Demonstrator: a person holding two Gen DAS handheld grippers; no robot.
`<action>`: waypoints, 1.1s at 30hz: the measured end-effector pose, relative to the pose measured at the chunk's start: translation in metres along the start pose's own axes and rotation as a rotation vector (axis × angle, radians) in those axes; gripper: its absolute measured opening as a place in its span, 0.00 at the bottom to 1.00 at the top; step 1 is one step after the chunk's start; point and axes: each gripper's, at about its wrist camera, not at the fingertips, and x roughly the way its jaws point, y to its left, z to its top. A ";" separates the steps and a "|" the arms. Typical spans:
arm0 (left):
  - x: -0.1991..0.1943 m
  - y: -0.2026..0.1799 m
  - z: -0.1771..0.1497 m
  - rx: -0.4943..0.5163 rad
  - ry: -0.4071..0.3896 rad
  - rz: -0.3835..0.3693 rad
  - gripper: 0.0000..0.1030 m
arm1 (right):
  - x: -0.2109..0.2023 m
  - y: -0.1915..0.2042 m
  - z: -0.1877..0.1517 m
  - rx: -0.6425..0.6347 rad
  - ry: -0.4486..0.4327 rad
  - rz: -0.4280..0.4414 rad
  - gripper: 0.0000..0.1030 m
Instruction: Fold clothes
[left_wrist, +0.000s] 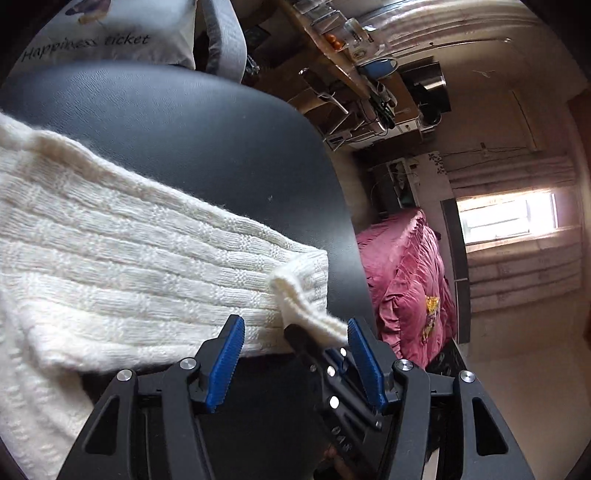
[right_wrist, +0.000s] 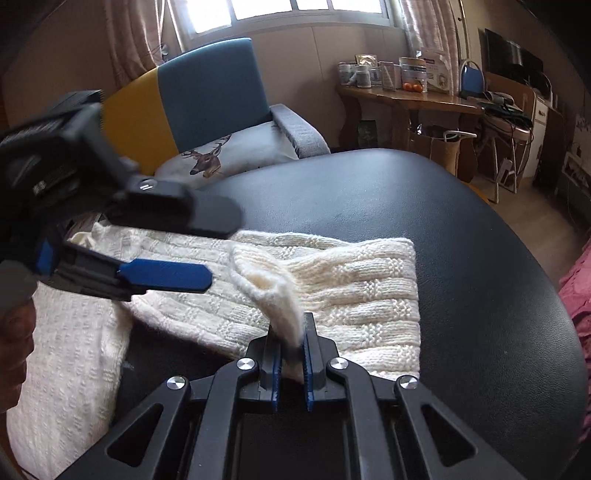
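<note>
**Two claws, one cuff**

One cream sweater (right_wrist: 332, 291) lies on the black bench (right_wrist: 461, 221), its sleeve stretching across, away to the left. The right claw (right_wrist: 291, 354) pinches the cuff (right_wrist: 277, 295); the left claw (left_wrist: 295, 332) hangs spread just beside it, gripping nothing. A pillow (left_wrist: 122, 33) reads "Happiness ticket".

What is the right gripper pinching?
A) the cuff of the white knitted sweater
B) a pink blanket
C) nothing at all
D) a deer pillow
A: the right gripper has its blue fingers closed on the cuff of the white knitted sweater lying on the black table.
</note>
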 end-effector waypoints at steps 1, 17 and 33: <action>0.007 0.000 0.003 -0.009 0.011 0.002 0.58 | 0.000 0.002 -0.001 -0.009 -0.003 -0.002 0.08; -0.036 -0.030 0.034 0.120 -0.167 0.054 0.07 | -0.040 -0.024 -0.021 0.300 -0.083 0.333 0.38; -0.313 -0.027 0.014 0.227 -0.582 0.087 0.07 | 0.054 0.074 -0.032 0.993 0.028 1.115 1.00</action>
